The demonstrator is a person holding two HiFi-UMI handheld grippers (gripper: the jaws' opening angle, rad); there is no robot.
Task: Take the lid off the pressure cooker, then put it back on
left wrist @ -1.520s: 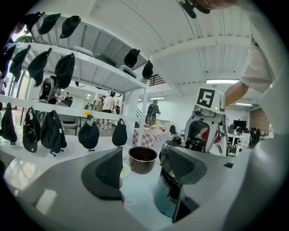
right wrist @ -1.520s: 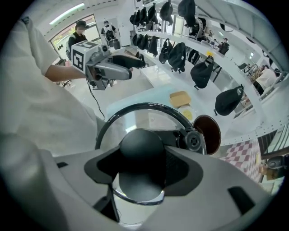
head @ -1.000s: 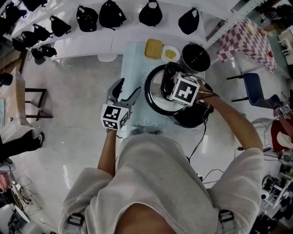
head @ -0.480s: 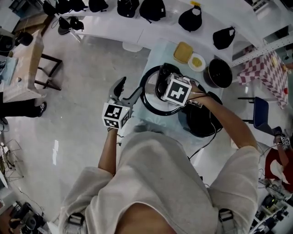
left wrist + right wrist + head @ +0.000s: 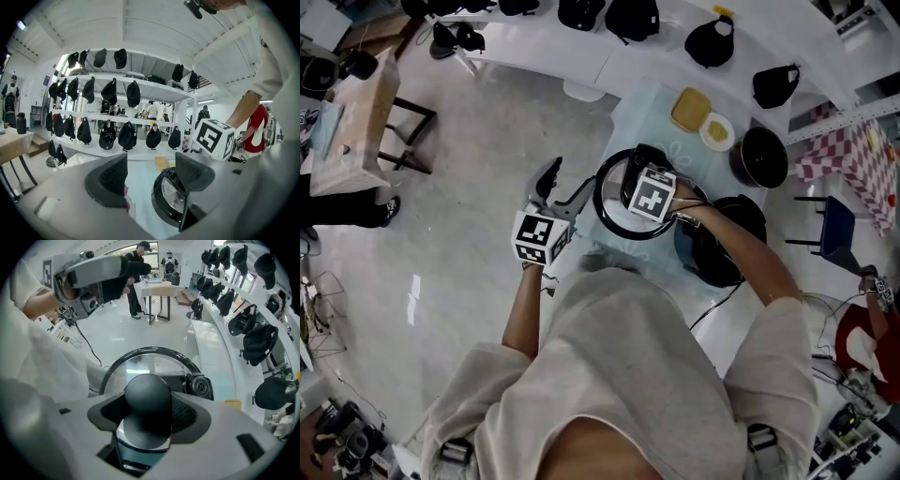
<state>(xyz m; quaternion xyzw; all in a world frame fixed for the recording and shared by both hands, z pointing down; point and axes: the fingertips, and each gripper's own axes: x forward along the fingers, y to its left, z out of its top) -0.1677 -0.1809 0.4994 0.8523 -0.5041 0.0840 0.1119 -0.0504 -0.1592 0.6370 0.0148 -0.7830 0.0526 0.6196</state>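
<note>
The lid (image 5: 612, 199) is over the table (image 5: 639, 117), just left of the cooker (image 5: 724, 251). Behind them on the table stand a box (image 5: 691, 110), a plate (image 5: 717, 131) and a pot (image 5: 759, 157).

lid (image 5: 140, 364) 1 | cooker base (image 5: 722, 253) 1 | pot (image 5: 759, 157) 1 | yellow dishes (image 5: 692, 110) (image 5: 717, 131) 2 | bags (image 5: 127, 136) roughly twenty

Lid (image 5: 614, 202), held in the right gripper (image 5: 148, 412), carried lower and farther left, off the cooker base (image 5: 727, 248).
</note>
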